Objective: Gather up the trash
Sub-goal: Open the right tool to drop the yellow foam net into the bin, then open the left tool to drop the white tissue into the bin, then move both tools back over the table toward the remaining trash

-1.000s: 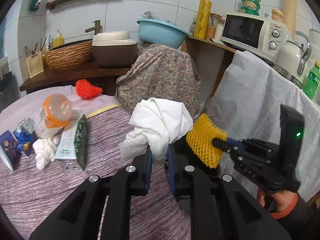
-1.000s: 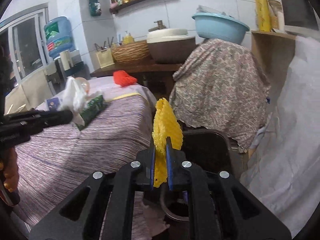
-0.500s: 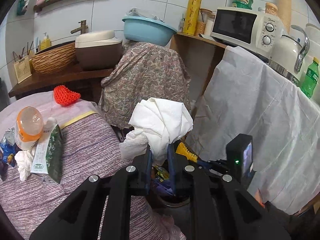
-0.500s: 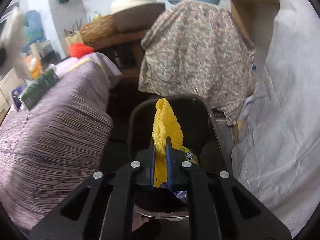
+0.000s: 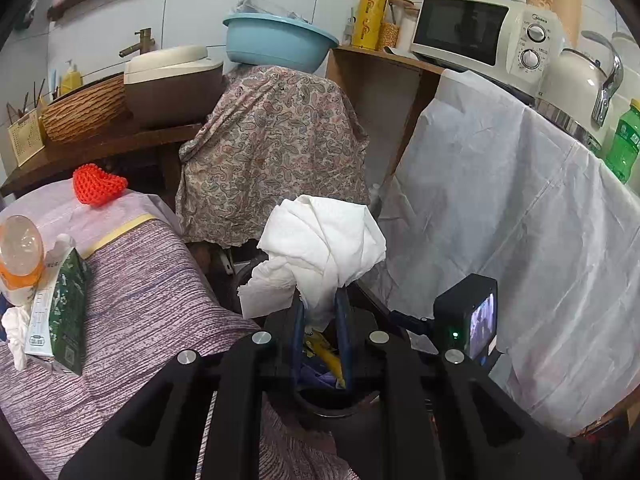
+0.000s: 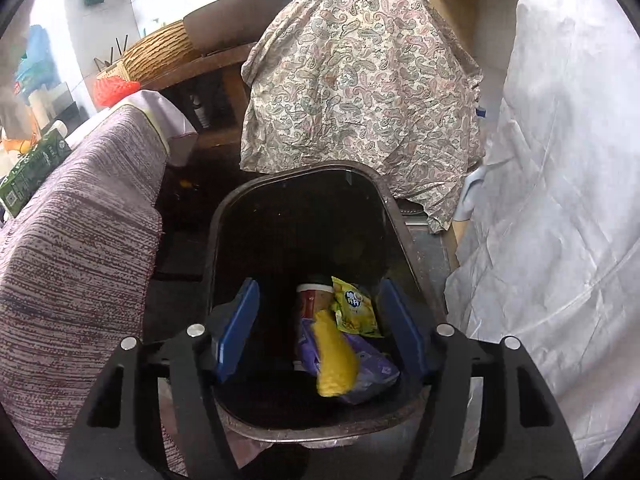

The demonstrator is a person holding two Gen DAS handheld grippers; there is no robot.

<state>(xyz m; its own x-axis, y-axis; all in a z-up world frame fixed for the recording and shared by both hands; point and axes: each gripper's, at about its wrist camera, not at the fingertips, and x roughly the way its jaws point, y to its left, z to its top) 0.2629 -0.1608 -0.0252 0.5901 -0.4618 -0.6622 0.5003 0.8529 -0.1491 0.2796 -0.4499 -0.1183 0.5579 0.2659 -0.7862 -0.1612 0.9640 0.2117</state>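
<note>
Purple striped cloth covers the surface [image 5: 132, 312], which fills the left of both views. On it lie a green carton [image 5: 60, 312], an orange-and-clear ball [image 5: 20, 252], a small white wad [image 5: 14, 332] at the carton's left end and, at the far edge, a red net [image 5: 98, 184]. A white sheet [image 6: 560, 160] hangs on the right, and a paisley cloth [image 6: 360, 80] drapes something at the back.

Between the surface and the sheet stands the black bin [image 6: 394, 216], seen from above in the right wrist view. In it lie a purple wrapper [image 6: 370, 364], a red cup [image 6: 314, 300], a small yellow packet [image 6: 354, 308] and the yellow net [image 6: 334, 356], which rests on the wrapper.

The right gripper [image 6: 320, 332] points down into the bin. Its blue fingers [image 6: 236, 332] have just been opening and now stand wide apart, one at each side of the trash, pressing on nothing; the yellow net lies loose below them.

The left gripper [image 5: 320, 336] hangs over the bin's near side, its fingers [image 5: 298, 328] nearly closed and pinching the lower end of a crumpled white tissue [image 5: 324, 244], which stands up above them.
</note>
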